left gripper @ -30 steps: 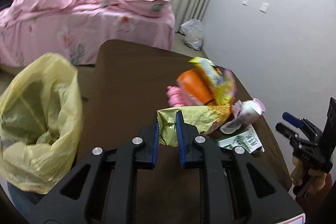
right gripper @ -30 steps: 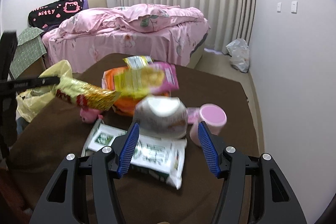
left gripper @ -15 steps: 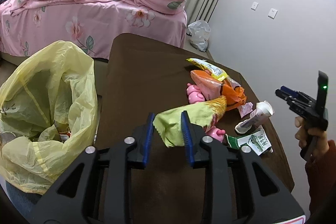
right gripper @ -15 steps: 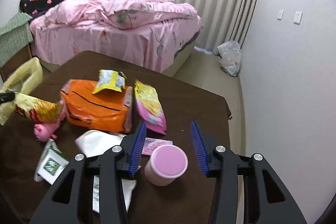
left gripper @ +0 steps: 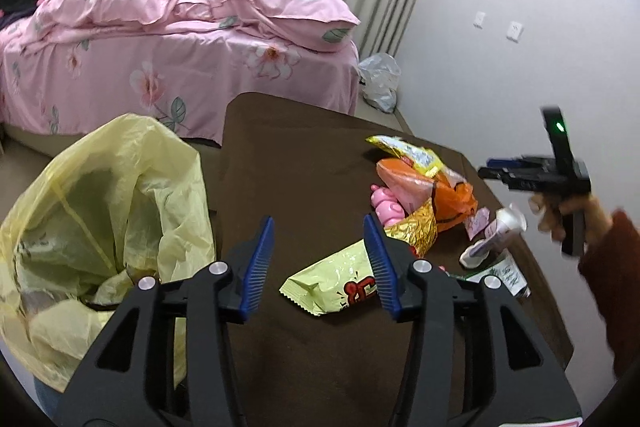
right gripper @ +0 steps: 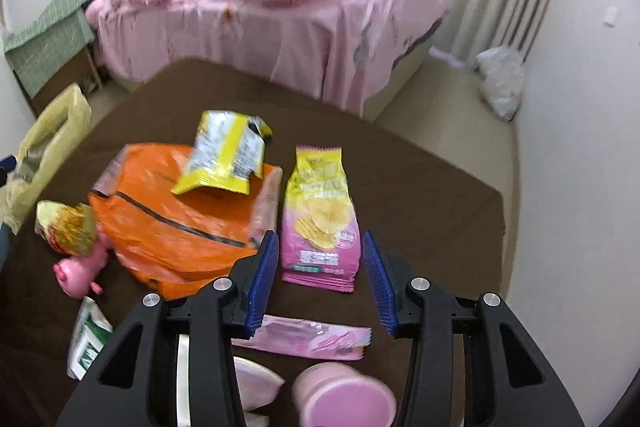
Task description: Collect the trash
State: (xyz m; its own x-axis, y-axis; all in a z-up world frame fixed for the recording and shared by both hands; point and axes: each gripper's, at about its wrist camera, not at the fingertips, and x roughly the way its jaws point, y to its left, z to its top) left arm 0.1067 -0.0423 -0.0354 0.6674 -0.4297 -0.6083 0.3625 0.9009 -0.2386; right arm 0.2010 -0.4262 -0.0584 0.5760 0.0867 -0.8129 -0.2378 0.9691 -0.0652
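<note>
Left claw (left gripper: 318, 263): wide, empty, above a green snack wrapper (left gripper: 332, 287) on the brown table (left gripper: 288, 163). Right claw (right gripper: 318, 279): wide, empty, over a pink chip bag (right gripper: 320, 215). Yellow trash bag (left gripper: 100, 211): left.

Even indoor light, fisheye warp, blur (rt view)

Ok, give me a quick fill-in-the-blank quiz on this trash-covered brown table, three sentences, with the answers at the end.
1. The crinkled yellow-and-silver snack wrapper lies on top of the big ____ plastic bag.
2. The left gripper is ____, and the pale green snack packet lies on the brown table between its fingers.
3. The open yellow plastic trash bag hangs at the table's ____ edge in the left wrist view.

Answers: orange; open; left
</note>
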